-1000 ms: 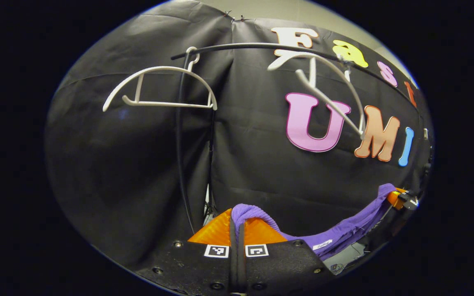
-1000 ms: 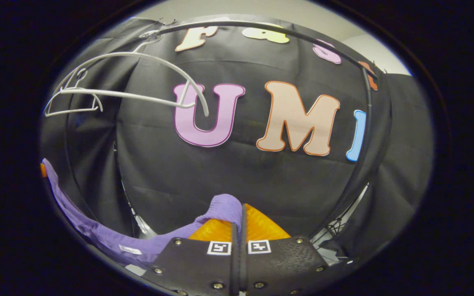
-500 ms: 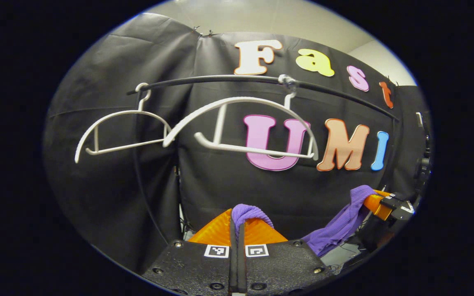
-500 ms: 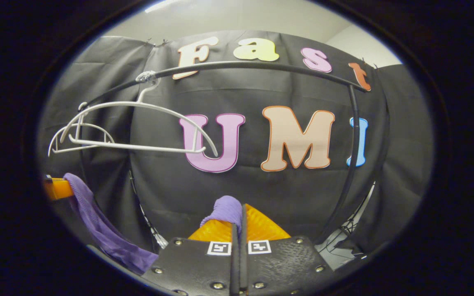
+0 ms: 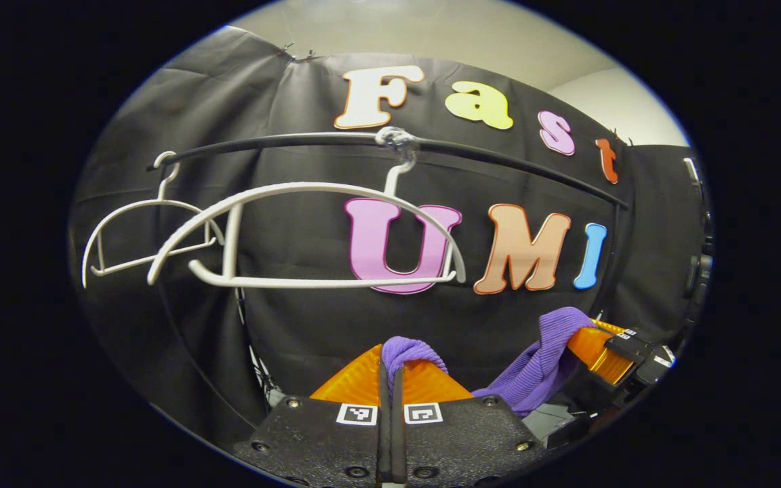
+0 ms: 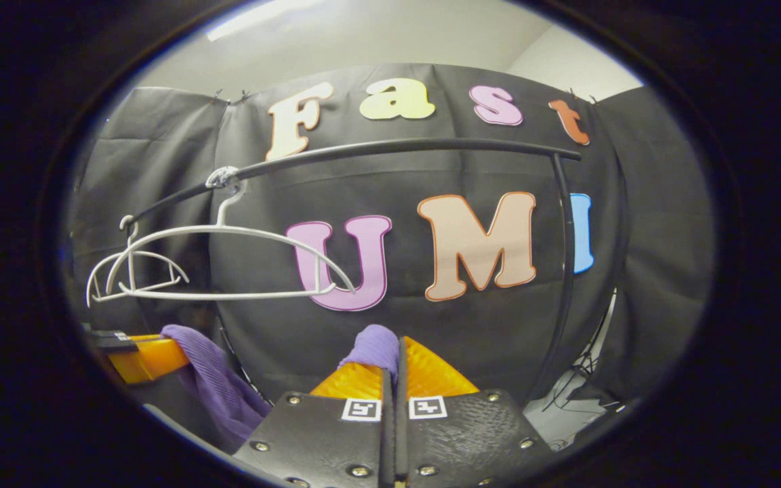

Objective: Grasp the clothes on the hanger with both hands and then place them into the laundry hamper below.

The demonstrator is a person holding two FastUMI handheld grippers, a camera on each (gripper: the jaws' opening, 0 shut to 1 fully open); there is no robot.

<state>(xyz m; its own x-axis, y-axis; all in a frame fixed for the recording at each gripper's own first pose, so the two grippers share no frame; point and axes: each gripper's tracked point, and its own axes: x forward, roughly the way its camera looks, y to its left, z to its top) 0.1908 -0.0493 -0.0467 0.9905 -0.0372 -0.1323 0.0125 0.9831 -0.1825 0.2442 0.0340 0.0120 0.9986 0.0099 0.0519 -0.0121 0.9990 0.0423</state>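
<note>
You have a soft ribbed knit cloth, the purple garment (image 5: 533,366), pinched in your left tool (image 5: 390,369) and right tool (image 6: 395,359), whose bodies look matt, grainy plastic with small metal screws. The white hangers (image 5: 309,234) look like smooth plastic; the black rail (image 6: 397,147) looks like smooth, slightly glossy metal.

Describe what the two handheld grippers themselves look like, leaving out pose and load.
The left gripper has a black, textured body plate studded with small silver screws. Two square black-and-white marker tags sit side by side at the base of its ribbed jaws. The right gripper is built the same: black plate, screws, paired tags. No cables or sleeves are visible on either.
</note>
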